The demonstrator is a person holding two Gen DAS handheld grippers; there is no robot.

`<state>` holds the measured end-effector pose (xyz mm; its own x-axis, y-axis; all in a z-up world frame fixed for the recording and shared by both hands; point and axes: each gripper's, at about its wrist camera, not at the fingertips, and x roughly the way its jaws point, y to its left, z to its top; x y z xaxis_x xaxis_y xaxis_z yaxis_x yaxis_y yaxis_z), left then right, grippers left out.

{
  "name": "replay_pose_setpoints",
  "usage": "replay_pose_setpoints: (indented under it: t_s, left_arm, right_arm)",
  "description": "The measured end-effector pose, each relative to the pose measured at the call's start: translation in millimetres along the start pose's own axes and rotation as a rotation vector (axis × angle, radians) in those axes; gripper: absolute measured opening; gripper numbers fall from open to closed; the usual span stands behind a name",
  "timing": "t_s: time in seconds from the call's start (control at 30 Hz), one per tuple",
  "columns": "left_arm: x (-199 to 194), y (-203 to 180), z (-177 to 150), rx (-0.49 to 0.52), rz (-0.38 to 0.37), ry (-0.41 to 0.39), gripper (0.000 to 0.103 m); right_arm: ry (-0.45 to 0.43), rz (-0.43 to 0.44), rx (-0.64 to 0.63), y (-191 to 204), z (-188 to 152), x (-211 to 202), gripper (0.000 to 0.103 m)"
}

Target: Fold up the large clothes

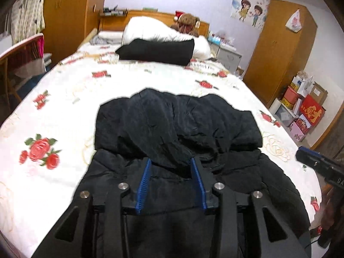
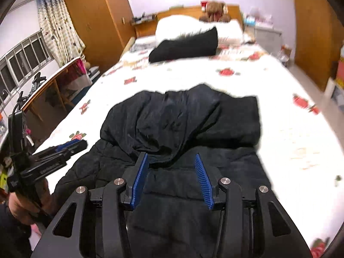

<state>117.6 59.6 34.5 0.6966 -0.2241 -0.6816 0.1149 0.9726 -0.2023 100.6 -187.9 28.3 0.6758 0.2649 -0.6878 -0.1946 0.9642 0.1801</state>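
Observation:
A large black padded coat (image 1: 178, 129) lies on the rose-print bed (image 1: 64, 107), its far part bunched in a fold on top of the near part. It also shows in the right wrist view (image 2: 182, 124). My left gripper (image 1: 171, 161) is open and empty, hovering over the near part of the coat, fingertips near the fold's edge. My right gripper (image 2: 172, 158) is open and empty over the same coat. Each gripper shows at the edge of the other's view, the right one (image 1: 309, 158) and the left one (image 2: 71, 145).
A folded black garment (image 1: 157, 50) lies against white pillows (image 1: 159, 29) at the headboard, with a teddy bear (image 1: 188, 22) behind. A wooden desk (image 2: 49, 81) stands left of the bed. Wardrobes (image 1: 277, 49) and stacked boxes (image 1: 303, 107) stand right.

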Motion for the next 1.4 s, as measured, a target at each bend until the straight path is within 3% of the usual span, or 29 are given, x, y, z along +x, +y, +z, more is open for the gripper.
replay_pose_setpoints:
  t_s: [0.33,0.7,0.9,1.1,1.4]
  left_arm:
    - [-69.7,17.7,-15.5,0.058,0.056,-0.066,0.051]
    - [-88.9,38.4,-62.6,0.018,0.13,-0.057,0.051]
    - [-75.3,51.8,-81.6,-0.029,0.169,-0.015,0.051]
    - [-63.0,61.7,-89.8,-0.034,0.212,0.014,0.051]
    - [-47.7,65.0,-97.8,-0.019,0.242,0.058,0.051]
  right_arm:
    - [-0.148,-0.116,-0.061,-4.5,-28.2,-76.3,0.051]
    - [-0.093,-0.184,0.025,-42.5,-74.1,-85.3,0.051]
    - [-0.027,-0.162,0.132,-74.6,-92.2,-69.6,0.052]
    - [0.03,-0.143,0.218,-101.1,-104.2,-56.9,0.058]
    - [0.087,-0.117,0.285,-121.1,-107.8,-42.6,0.058]
